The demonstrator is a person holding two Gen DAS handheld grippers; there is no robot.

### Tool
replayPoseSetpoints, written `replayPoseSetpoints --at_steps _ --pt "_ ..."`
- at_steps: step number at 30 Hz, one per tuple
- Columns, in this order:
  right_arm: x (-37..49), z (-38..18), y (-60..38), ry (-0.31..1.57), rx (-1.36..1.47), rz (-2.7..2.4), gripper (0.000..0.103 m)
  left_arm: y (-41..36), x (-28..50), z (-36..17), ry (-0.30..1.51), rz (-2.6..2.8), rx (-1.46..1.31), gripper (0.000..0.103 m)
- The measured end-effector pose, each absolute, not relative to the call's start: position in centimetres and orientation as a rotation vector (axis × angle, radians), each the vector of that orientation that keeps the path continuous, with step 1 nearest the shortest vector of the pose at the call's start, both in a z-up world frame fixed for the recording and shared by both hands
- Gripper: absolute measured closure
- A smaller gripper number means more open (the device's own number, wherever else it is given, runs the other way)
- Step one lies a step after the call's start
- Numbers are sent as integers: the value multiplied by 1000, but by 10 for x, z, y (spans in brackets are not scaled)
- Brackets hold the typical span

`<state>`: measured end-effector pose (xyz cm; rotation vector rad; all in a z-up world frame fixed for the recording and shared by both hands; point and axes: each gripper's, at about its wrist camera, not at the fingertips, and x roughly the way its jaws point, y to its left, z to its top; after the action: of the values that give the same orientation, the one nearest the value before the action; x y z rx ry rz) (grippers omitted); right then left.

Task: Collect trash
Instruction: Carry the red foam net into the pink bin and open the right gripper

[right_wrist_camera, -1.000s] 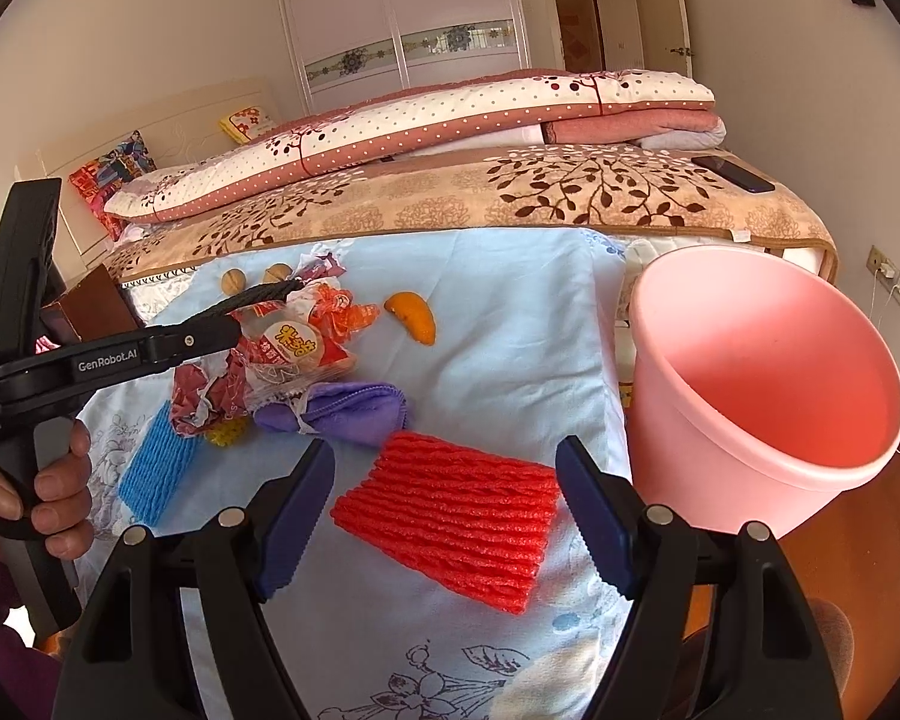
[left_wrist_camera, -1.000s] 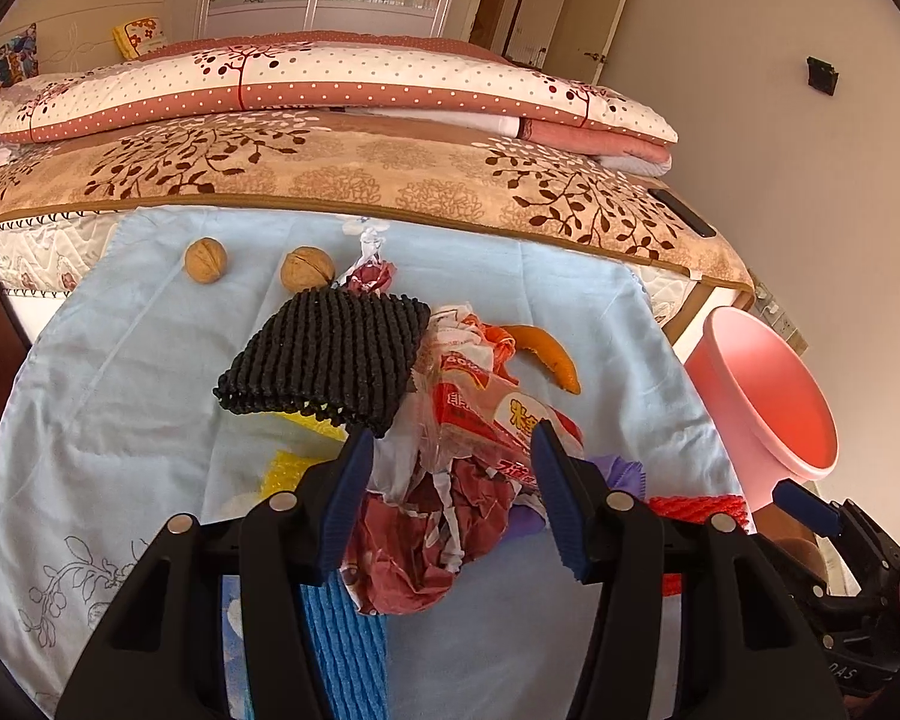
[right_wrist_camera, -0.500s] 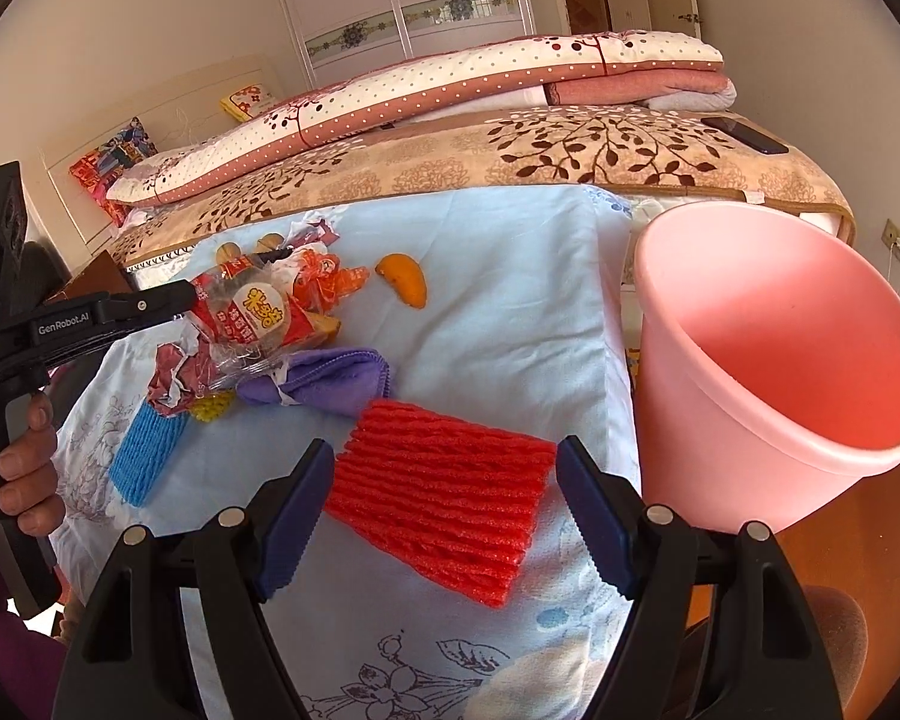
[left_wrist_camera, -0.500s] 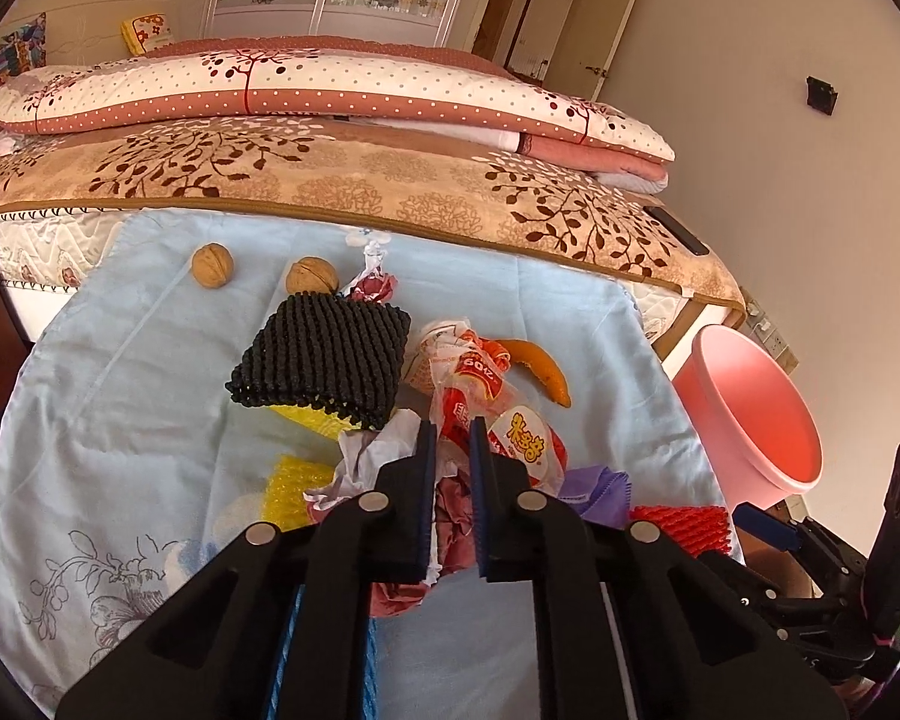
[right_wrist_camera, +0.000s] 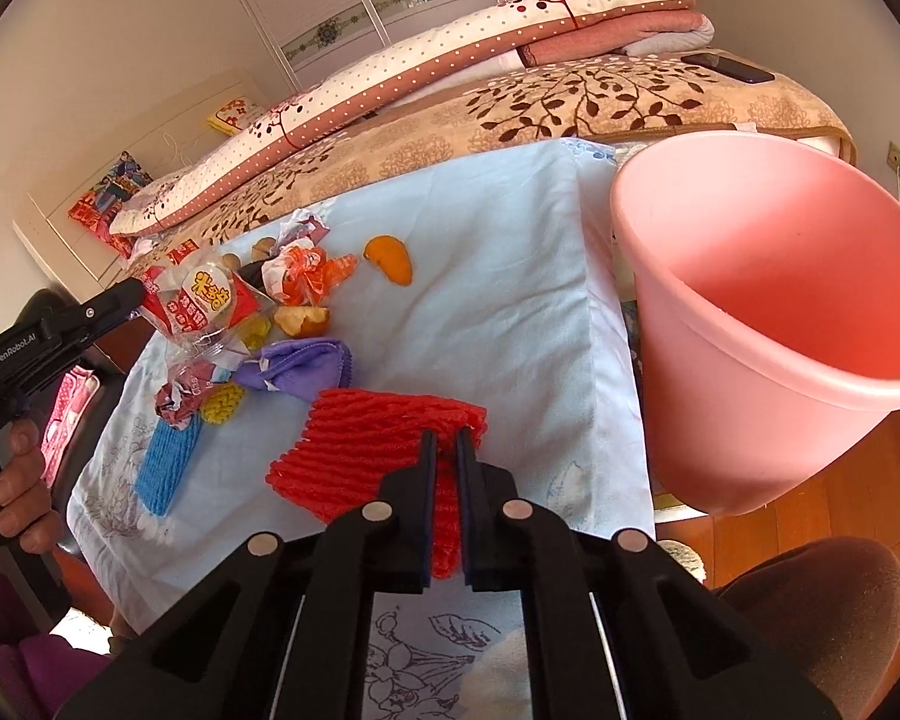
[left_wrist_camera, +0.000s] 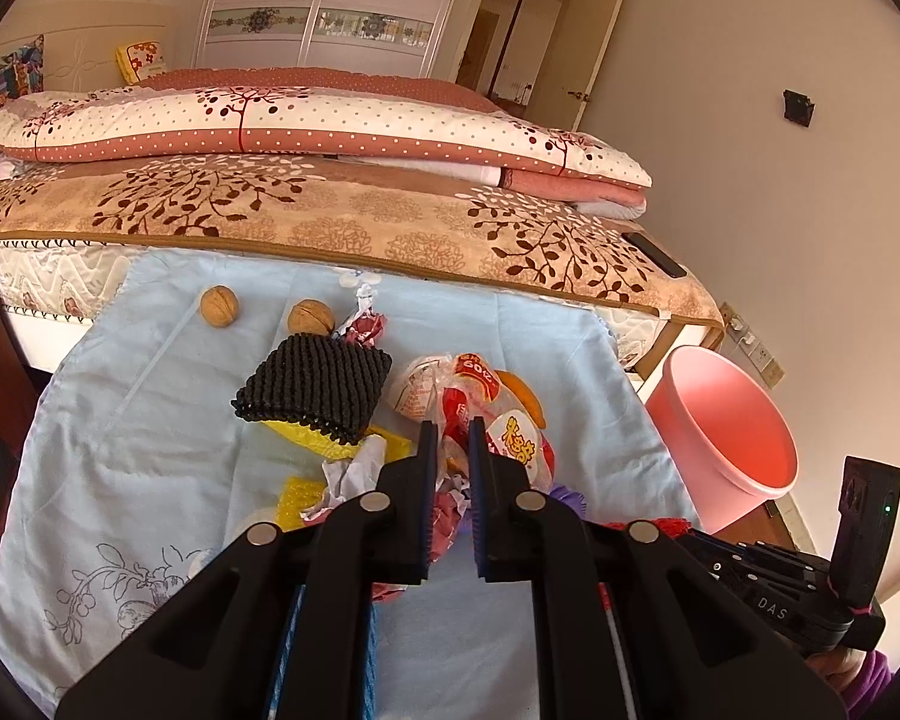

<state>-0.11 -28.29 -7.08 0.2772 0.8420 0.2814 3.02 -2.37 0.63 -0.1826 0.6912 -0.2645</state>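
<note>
So the big pink plastic bucket point(right_wrist_camera: 768, 324) is sitting off the right edge of the pale blue floral cloth point(right_wrist_camera: 510, 300), just beside it, mouth tipping toward the camera. That's where everything is going, I'd guess.

The right gripper point(right_wrist_camera: 444, 456) is pinching the near edge of the red ribbed foam fruit net point(right_wrist_camera: 378, 444), jaws nearly touching with red foam squeezed between them. The net's long axis is running left to right across the cloth, and the bucket is lying to the right of the claw and a bit farther away, so the coming move looks like a short swing right and over the rim. The right hand is clearly the nearer one to the bucket.

The left gripper point(left_wrist_camera: 450, 450) is clamping down on the crinkly red-and-clear snack wrapper bundle point(right_wrist_camera: 204, 300), jaws almost closed, and the wrapper seems to be hanging up off the cloth at the far left. It's got a longer trip across the whole cloth.

Other stuff lying around: a black knitted foam sleeve point(left_wrist_camera: 318, 384), a purple cloth point(right_wrist_camera: 300, 363), a blue foam net point(right_wrist_camera: 168, 462), an orange peel point(right_wrist_camera: 393, 261), two walnuts point(left_wrist_camera: 219, 307).

Writing-wise: "GenRobot.AI" on the left gripper's arm, "DAS" on the right one, yellow Chinese characters on the wrapper, plus "90" on another wrapper, the rest too crumpled to read.
</note>
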Motion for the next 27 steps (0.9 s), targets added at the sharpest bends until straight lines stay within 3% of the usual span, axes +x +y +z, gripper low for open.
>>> replayPoseSetpoints --at_steps 13,27 --pt "-19 -8 -307 642 311 255 99 -37 32 35 641 -321 -187 94" --pt "-20 15 -399 533 303 -82 99 -148 58 43 631 -533 -101 93"
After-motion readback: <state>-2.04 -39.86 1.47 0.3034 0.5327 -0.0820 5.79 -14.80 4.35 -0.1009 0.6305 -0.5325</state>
